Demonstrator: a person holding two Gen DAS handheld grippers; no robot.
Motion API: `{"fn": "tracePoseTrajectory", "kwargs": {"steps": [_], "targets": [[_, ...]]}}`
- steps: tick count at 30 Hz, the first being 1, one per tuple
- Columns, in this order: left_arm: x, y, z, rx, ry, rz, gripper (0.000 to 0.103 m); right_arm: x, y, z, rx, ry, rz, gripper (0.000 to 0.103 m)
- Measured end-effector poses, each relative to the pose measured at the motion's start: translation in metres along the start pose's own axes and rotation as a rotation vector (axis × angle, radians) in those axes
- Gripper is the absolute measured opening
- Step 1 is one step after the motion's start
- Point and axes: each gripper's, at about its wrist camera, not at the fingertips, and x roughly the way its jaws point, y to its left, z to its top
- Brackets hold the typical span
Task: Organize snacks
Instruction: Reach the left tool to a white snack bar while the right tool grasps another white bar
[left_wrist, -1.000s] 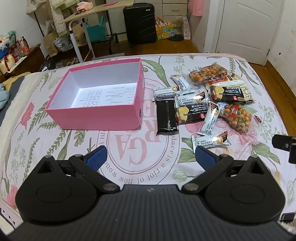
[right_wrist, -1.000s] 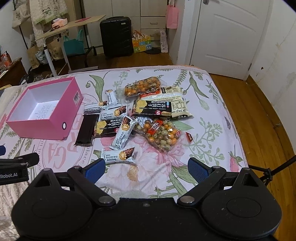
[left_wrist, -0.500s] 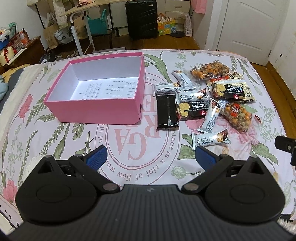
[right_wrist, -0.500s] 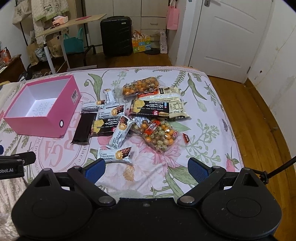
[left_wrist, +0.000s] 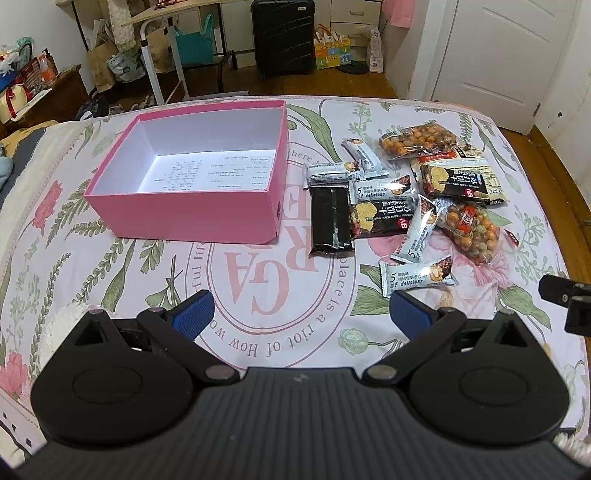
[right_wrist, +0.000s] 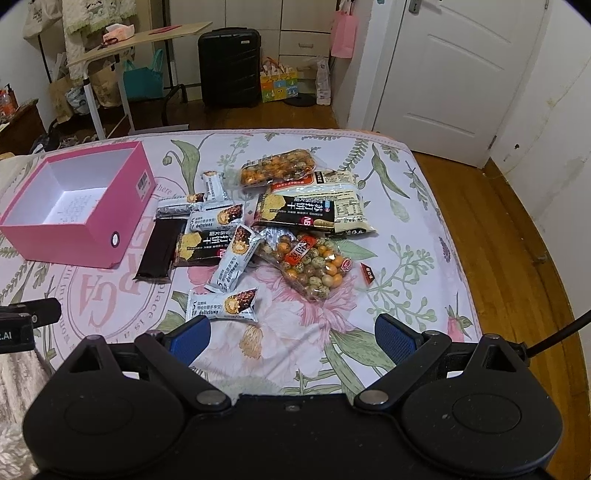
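Note:
An empty pink box (left_wrist: 184, 218) (right_wrist: 70, 240) with a white inside sits on the floral bedspread, left of a pile of snacks. The pile holds several white snack bars, the nearest one (left_wrist: 417, 277) (right_wrist: 221, 306), a black packet (left_wrist: 330, 221) (right_wrist: 157, 251), cracker packs (left_wrist: 458, 181) (right_wrist: 314, 210) and two bags of coated nuts (left_wrist: 469, 229) (right_wrist: 314, 266). My left gripper (left_wrist: 301, 314) is open and empty, near the bed's front. My right gripper (right_wrist: 291, 336) is open and empty, just short of the nearest bar.
The bed's right edge drops to a wooden floor (right_wrist: 517, 240). Beyond the far edge stand a black suitcase (right_wrist: 229, 66), a folding desk (right_wrist: 140, 40) and a white door (right_wrist: 454, 62). A small red wrapper (right_wrist: 369, 275) lies right of the nuts.
Both grippers have drawn back and risen slightly, so the box and snacks sit further off. Nothing on the bed has moved.

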Motion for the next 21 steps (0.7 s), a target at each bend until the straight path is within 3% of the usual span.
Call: {"fn": "tracePoseTrajectory", "kwargs": {"steps": [7,15,18,21], "targets": [[0.000,0.003,0.000,-0.009,0.000,-0.013,0.100,0.002,0.000,0.000,-0.010,-0.013,0.025,0.098],[0.014,-0.002,0.005,0.003,-0.051,-0.035,0.100,0.010,-0.003,0.004,-0.091,-0.133,0.173,0.097],[0.027,-0.010,0.003,0.041,-0.064,-0.091,0.100,0.021,-0.010,0.005,-0.118,-0.210,0.205,0.097],[0.054,-0.017,-0.004,0.072,-0.022,-0.161,0.100,0.039,-0.023,0.007,-0.102,-0.240,0.283,0.097]]}}
